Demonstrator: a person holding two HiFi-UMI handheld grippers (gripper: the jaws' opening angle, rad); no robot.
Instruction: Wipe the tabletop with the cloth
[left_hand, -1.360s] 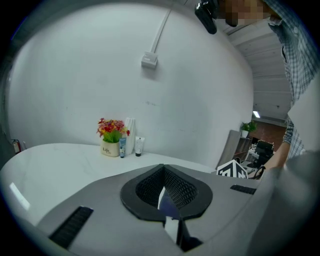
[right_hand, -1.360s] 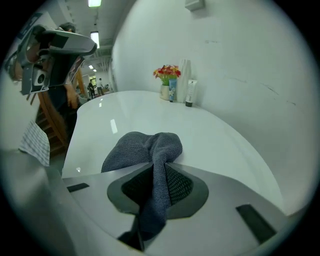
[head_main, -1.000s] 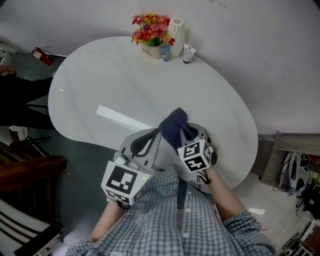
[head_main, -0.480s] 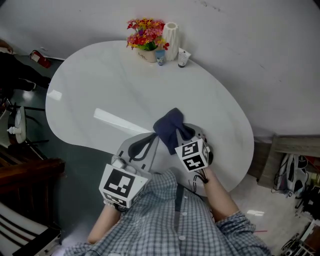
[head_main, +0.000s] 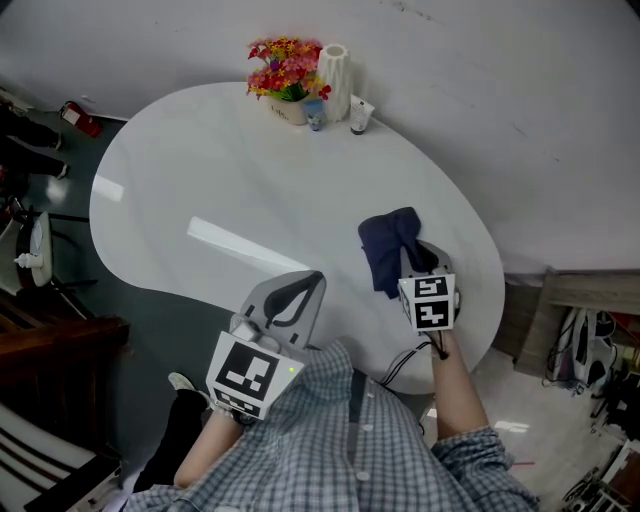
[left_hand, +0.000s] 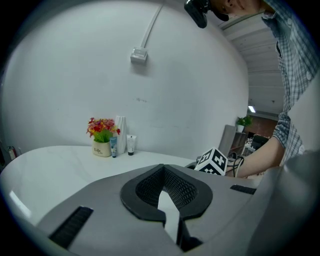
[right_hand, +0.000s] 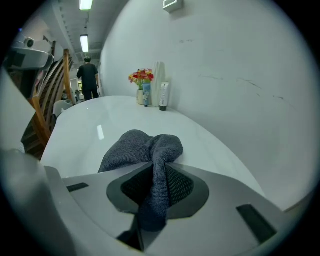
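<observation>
A dark blue cloth (head_main: 386, 246) lies bunched on the right part of the white oval tabletop (head_main: 250, 190). My right gripper (head_main: 408, 258) is shut on the cloth's near end, and a fold of the cloth (right_hand: 150, 150) runs up between its jaws and spreads onto the table in front. My left gripper (head_main: 308, 281) hovers at the table's near edge, left of the cloth and apart from it. Its jaws meet at the tip (left_hand: 161, 169) with nothing between them. The right gripper's marker cube (left_hand: 214, 162) shows in the left gripper view.
At the table's far edge, against the wall, stand a flower pot (head_main: 285, 78), a white vase (head_main: 334, 68), a small blue bottle (head_main: 316, 113) and a tube (head_main: 359, 114). Shelving (head_main: 575, 300) stands right of the table. A person (right_hand: 89, 77) stands far off.
My right gripper has swept the cloth to the right, from the table's near middle towards its right end. The left gripper has stayed at the near edge.
</observation>
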